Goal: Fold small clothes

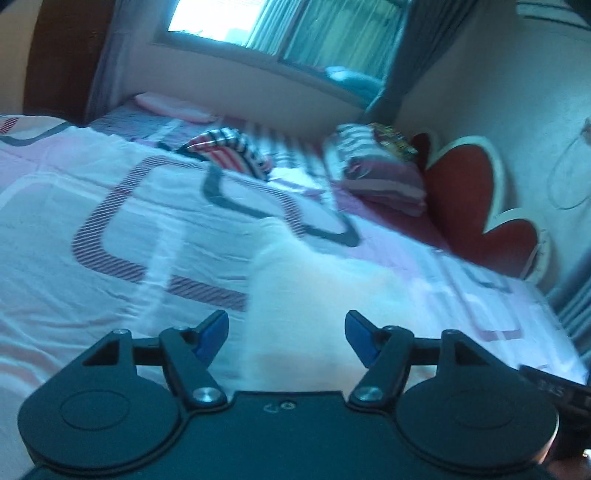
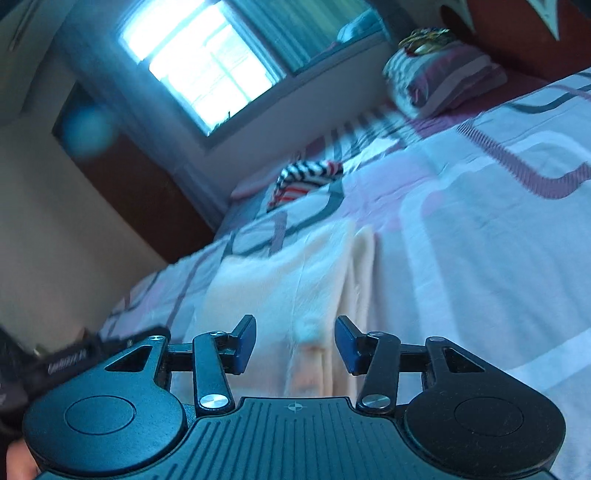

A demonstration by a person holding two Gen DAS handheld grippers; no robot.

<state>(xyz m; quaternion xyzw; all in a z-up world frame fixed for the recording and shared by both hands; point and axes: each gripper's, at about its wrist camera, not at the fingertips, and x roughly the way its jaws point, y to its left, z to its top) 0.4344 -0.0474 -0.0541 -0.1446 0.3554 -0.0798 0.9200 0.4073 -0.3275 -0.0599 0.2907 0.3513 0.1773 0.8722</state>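
A pale cream garment (image 1: 314, 288) lies flat on the patterned bedspread (image 1: 110, 221), folded lengthwise. In the left wrist view my left gripper (image 1: 286, 338) is open just above the garment's near end, with nothing between its blue pads. In the right wrist view the same cream garment (image 2: 295, 280) stretches away from my right gripper (image 2: 295, 345), which is open over its near edge and holds nothing. A striped red, white and dark garment (image 1: 229, 147) lies crumpled farther up the bed; it also shows in the right wrist view (image 2: 306, 177).
Folded striped bedding (image 1: 376, 166) is stacked by the red heart-shaped headboard (image 1: 472, 199). A pink pillow (image 1: 173, 105) lies under the window (image 1: 258, 26). The other gripper's body (image 2: 66, 358) shows at the left edge. A brown door (image 2: 140, 184) stands beside the bed.
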